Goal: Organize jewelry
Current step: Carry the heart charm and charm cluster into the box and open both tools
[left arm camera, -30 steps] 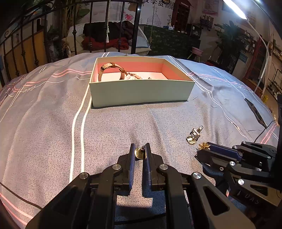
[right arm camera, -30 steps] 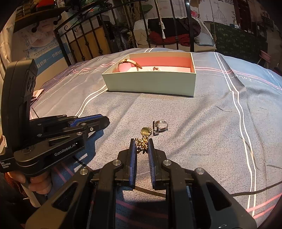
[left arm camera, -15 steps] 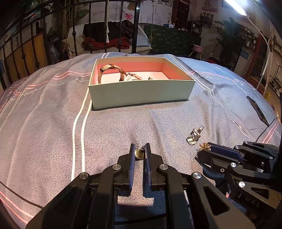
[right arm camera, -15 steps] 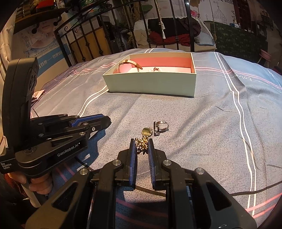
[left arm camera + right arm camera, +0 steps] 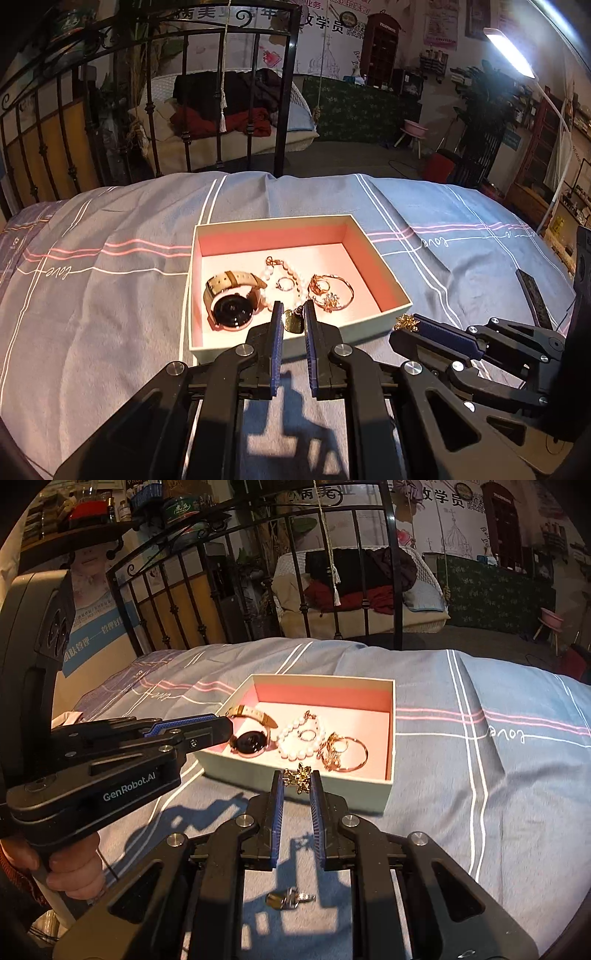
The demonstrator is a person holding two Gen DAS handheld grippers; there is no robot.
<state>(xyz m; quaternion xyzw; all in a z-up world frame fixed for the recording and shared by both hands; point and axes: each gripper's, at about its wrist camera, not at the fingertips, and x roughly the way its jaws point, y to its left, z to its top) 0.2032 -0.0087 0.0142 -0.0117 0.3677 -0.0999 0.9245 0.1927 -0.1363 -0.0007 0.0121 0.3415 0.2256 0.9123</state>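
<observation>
My left gripper [image 5: 293, 317] is shut on a round gold pendant [image 5: 293, 322] and holds it over the near edge of the pale green box [image 5: 397, 301] with a pink inside. My right gripper [image 5: 296, 777] is shut on a gold flower brooch [image 5: 300, 774], raised just before the box's near wall [image 5: 332, 788]; the brooch also shows in the left wrist view [image 5: 406, 322]. In the box lie a watch [image 5: 231, 301], a pearl bracelet [image 5: 299, 740], a small ring [image 5: 285, 283] and a gold bangle with charms [image 5: 332, 293].
The box sits on a grey bedspread [image 5: 92, 314] with white and pink stripes. A silver and gold ring [image 5: 290, 899] lies on the spread below my right gripper. A black iron bed frame [image 5: 280, 92] stands behind. A dark flat strip [image 5: 532, 295] lies at right.
Both grippers have lifted their pieces off the bedspread and moved forward to the box. The views now look down into the box. The ring stayed on the spread.
</observation>
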